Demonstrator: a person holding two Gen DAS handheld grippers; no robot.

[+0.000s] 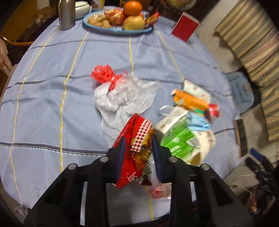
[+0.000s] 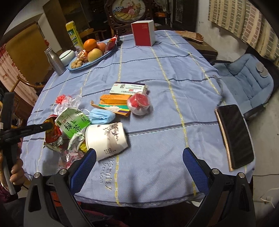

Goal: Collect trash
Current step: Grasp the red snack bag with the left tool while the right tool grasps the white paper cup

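Note:
My left gripper (image 1: 138, 139) is shut on a red snack wrapper (image 1: 134, 157) and holds it just above the table's near edge; the wrapper also shows in the right wrist view (image 2: 53, 136). Beside it lie a green tea carton (image 1: 177, 139), a white paper cup (image 2: 106, 139) on its side, a blue face mask (image 2: 102, 116), orange and white medicine boxes (image 2: 115, 102) and a clear plastic bag with red netting (image 1: 122, 94). A clear pouch with red contents (image 2: 139, 103) lies past the boxes. My right gripper (image 2: 139, 157) is open and empty, near the cup.
A blue tablecloth (image 2: 165, 73) covers the table. A fruit plate (image 1: 118, 29), a metal bottle (image 1: 66, 15) and a red box (image 2: 143, 33) stand at the far side. A black phone (image 2: 235, 136) lies at the right edge. A blue cushioned chair (image 2: 244, 73) stands to the right.

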